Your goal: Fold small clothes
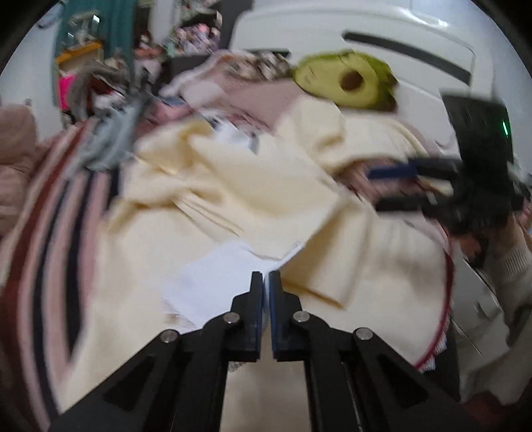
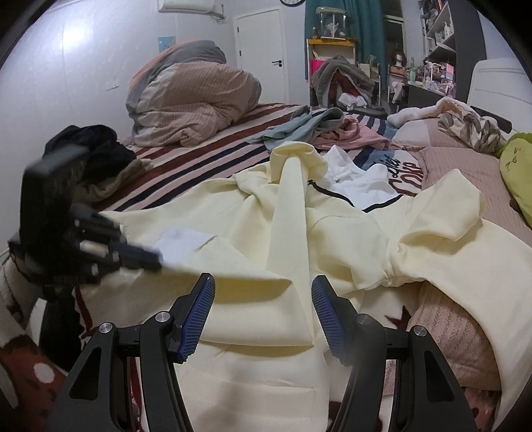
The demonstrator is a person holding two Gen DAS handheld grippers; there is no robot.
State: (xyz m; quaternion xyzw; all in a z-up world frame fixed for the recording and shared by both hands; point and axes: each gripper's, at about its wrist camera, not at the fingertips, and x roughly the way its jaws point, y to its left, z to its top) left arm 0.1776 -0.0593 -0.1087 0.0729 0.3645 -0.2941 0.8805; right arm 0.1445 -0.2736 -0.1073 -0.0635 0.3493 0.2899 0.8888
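Left wrist view is smeared with blur, but I can see my left gripper (image 1: 265, 282) with its black fingers brought almost together, only a thin slit between the blue pads, and whether they pinch any cloth there I cannot tell. Its tips sit at the white patch of fabric (image 1: 212, 282) that shows at the near hem of the pale cream zip-up jacket (image 1: 252, 186). That jacket lies rumpled and spread over the near end of the striped pink, maroon and navy bedspread (image 1: 43, 232), with one sleeve thrown up across its middle. My right gripper (image 1: 375, 189) comes in from the right edge of the bed, its fingers apart above the jacket's right side, a cream knitted sleeve (image 1: 512, 266) behind it. In the right wrist view the right gripper (image 2: 262, 292) stands open with a folded edge of the cream jacket lying between the ribbed blue pads (image 2: 199, 315), neither pad pressing it. The left gripper (image 2: 146, 259) is a dark blur over the jacket's left hem. A green avocado-shaped plush cushion (image 1: 345, 79) rests by the white headboard (image 1: 382, 30), and a bundled beige and grey duvet (image 2: 193, 99) sits at the far side of the bed.
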